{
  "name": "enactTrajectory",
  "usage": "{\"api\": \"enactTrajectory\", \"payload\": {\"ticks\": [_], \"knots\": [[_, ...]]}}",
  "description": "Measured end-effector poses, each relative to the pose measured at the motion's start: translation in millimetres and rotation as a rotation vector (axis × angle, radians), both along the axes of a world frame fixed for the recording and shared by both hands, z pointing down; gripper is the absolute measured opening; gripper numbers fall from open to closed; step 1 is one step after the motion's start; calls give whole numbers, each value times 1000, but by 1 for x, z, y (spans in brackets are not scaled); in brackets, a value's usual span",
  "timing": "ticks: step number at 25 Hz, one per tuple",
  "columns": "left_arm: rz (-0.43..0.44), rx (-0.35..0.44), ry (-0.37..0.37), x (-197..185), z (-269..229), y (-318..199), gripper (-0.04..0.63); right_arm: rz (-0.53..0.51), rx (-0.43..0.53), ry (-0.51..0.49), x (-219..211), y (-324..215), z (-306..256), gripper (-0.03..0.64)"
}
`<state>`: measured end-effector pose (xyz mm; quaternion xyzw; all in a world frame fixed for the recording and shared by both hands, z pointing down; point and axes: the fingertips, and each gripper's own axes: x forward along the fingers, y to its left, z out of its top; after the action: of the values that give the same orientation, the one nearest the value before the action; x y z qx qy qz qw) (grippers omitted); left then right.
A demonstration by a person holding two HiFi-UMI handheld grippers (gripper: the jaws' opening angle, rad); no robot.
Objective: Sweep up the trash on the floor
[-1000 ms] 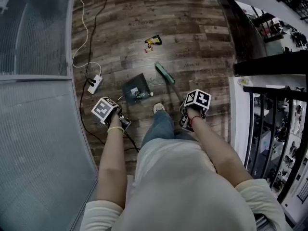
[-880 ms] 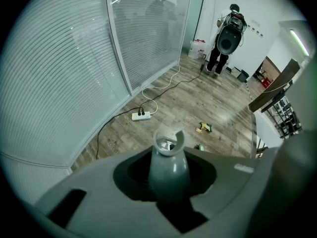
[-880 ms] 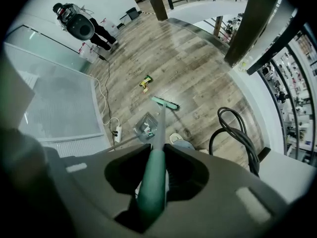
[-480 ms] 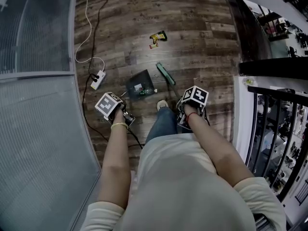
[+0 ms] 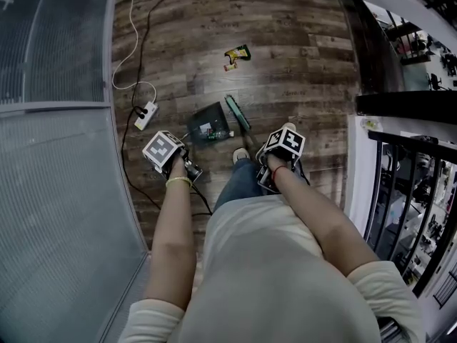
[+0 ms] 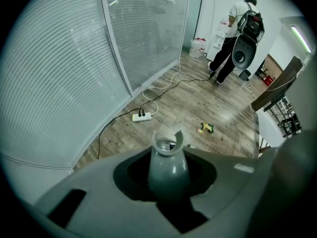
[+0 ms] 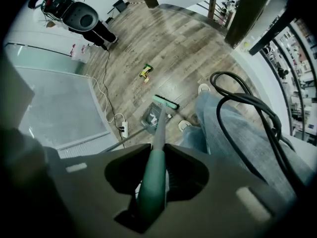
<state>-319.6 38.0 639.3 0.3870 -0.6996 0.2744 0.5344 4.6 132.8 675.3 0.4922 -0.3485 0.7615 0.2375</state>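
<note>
Left gripper (image 6: 168,182) clamps a grey handle (image 6: 167,157), apparently of the dustpan (image 5: 207,122); right gripper (image 7: 151,192) clamps the green broom handle (image 7: 154,165), broom head (image 5: 238,113) beside the dustpan, wrapper (image 5: 236,53) well apart

1. Dark wood-plank floor (image 5: 300,56).
2. Yellow-green wrapper (image 5: 236,54), lying well beyond the rest.
3. Dustpan (image 5: 207,123) resting on the planks, small litter (image 5: 209,132) inside.
4. Broom (image 5: 237,113), head down just right of the dustpan.
5. Power strip (image 5: 145,116) left of the dustpan, with a white cable (image 5: 136,83) and a black cable (image 5: 143,31) trailing away.
6. Shoe (image 5: 240,154) planted near the dustpan.
</note>
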Motion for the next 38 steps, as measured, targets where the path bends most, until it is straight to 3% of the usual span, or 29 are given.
{"api": "enactTrajectory", "payload": {"ticks": [8, 19, 31, 38], "knots": [[1, 2, 9, -6, 2, -1, 95, -34, -18, -81, -35, 12, 0, 95], [6, 9, 3, -4, 0, -1, 97, -130, 1, -104, -43, 20, -12, 95], [-1, 14, 9, -2, -1, 5, 97, -329, 90, -67, -18, 24, -40, 97], [-9, 1, 27, -12, 0, -2, 94, -300, 138, -43, 4, -2, -51, 97]]}}
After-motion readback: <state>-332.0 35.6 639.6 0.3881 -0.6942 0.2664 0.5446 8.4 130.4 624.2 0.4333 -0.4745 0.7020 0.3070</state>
